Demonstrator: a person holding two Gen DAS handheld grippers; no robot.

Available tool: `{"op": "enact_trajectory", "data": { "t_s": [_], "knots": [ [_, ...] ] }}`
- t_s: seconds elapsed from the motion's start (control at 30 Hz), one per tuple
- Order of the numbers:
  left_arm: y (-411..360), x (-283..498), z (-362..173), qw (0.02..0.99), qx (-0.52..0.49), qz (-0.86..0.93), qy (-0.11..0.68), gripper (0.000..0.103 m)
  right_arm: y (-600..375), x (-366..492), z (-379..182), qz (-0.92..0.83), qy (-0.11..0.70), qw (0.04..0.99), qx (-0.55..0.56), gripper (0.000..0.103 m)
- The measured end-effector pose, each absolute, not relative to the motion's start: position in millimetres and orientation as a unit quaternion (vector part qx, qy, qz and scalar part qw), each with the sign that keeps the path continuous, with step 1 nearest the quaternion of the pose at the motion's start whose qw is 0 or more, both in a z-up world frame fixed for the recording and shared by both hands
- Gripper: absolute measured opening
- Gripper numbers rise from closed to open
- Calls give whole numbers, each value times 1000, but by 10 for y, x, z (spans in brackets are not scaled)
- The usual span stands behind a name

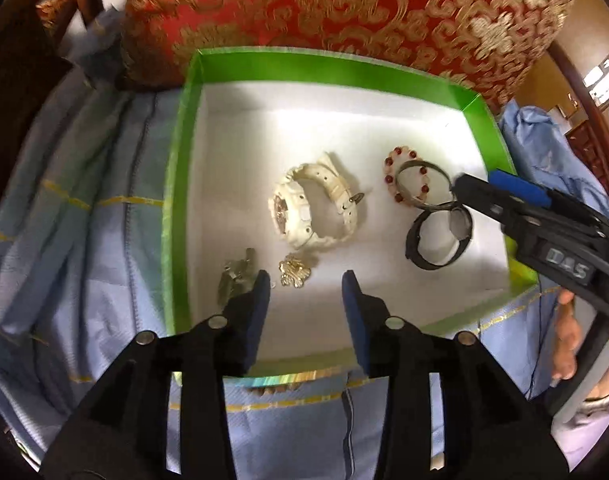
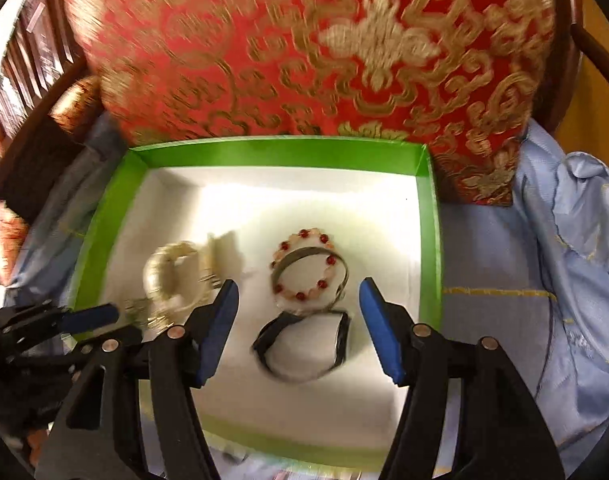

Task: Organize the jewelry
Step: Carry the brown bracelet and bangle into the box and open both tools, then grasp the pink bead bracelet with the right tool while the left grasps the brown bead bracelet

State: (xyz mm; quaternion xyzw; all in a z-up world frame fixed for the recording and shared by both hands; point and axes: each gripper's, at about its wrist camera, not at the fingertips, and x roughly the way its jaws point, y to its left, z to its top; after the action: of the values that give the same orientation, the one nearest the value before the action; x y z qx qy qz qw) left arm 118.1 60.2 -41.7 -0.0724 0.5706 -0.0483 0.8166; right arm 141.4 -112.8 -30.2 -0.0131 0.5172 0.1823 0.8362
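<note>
Left wrist view: the left gripper [image 1: 305, 280] hangs released over the near edge of the green box [image 1: 264, 66], its fingers spread with nothing between them. Just ahead of its left finger, near the box's near-left corner, lie a gold brooch [image 1: 293, 273] and a small metal clip [image 1: 236, 276]; the clip touches or sits right beside that fingertip. The white watch [image 1: 312, 208] lies in the middle of the box floor, its strap curled into a loop running toward the far right. Along the right edge, the right gripper [image 1: 476, 184] reaches in, its tip at the thin metal bangle [image 1: 424, 184], which overlaps the red bead bracelet [image 1: 404, 178]. The black band [image 1: 438, 240] lies just nearer, touching the bangle.

Right wrist view: the right gripper [image 2: 300, 296] is also released, fingers wide apart and holding nothing. The black band [image 2: 304, 344] sits directly between them, slightly ahead, a flat-lying loop; the bead bracelet [image 2: 304, 264] and bangle [image 2: 310, 276] lie just beyond it. The white watch [image 2: 176, 276] is off to the left, nearer the left gripper [image 2: 92, 316].

The right gripper is plainly the nearer one to the black band, so a short drop straight ahead would likely straddle its rim.
</note>
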Motion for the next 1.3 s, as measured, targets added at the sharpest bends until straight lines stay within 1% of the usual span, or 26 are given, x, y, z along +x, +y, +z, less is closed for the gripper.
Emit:
{"op": "enact_trajectory", "data": {
  "t_s": [0.1,0.17,0.27,0.3,0.47,0.53,0.57,0.6,0.63,0.67,0.7,0.97,1.0,1.03,1.07,1.13,1.17,1.23,1.3],
  "knots": [
    [668,946,-239,824,-74,-47,560,51,-1285,1124,-57,208,526,825,2,62],
    [688,733,-103,826,-80,-65,554,53,-1356,934,53,233,526,818,3,62],
    [663,476,48,833,-84,-104,537,57,-1438,602,18,265,542,797,-25,62],
    [645,428,38,832,-81,-105,539,62,-1442,498,-81,266,552,789,-41,62],
    [627,503,-410,791,-67,-66,605,62,-1440,343,-708,209,618,751,-99,62],
    [651,558,-540,779,-66,-52,621,58,-1454,335,-780,188,620,753,-111,62],
    [668,578,-588,774,-69,-47,627,57,-1469,356,-773,181,616,759,-109,56],
    [682,594,-619,772,-72,-44,630,56,-1488,381,-766,175,614,763,-106,42],
    [692,610,-644,771,-74,-41,631,56,-1497,400,-778,169,614,763,-108,36],
    [701,633,-683,769,-74,-36,633,55,-1506,424,-799,161,616,763,-111,32],
    [707,655,-724,767,-73,-31,637,53,-1517,444,-836,154,619,762,-113,32],
    [687,785,-951,755,-61,-9,653,53,-1389,507,-1050,154,629,751,-125,33],
    [680,796,-978,754,-57,-6,655,53,-1363,498,-1051,156,624,754,-131,29],
    [674,806,-1005,752,-54,-4,657,47,-1327,486,-1058,159,621,755,-136,22],
    [666,821,-1031,750,-56,-6,659,43,-1298,473,-1053,165,619,755,-139,8],
    [679,813,-1039,748,-72,-17,659,23,-1269,437,-1035,180,620,753,-128,8],
    [684,803,-1027,748,-76,-21,659,19,-1268,428,-1016,186,618,754,-124,8],
    [693,762,-983,753,-69,-19,655,5,-1250,389,-915,204,606,761,-112,8],
    [704,687,-925,754,-76,-28,652,2,-1290,358,-795,219,598,766,-92,8]
  ]
}}
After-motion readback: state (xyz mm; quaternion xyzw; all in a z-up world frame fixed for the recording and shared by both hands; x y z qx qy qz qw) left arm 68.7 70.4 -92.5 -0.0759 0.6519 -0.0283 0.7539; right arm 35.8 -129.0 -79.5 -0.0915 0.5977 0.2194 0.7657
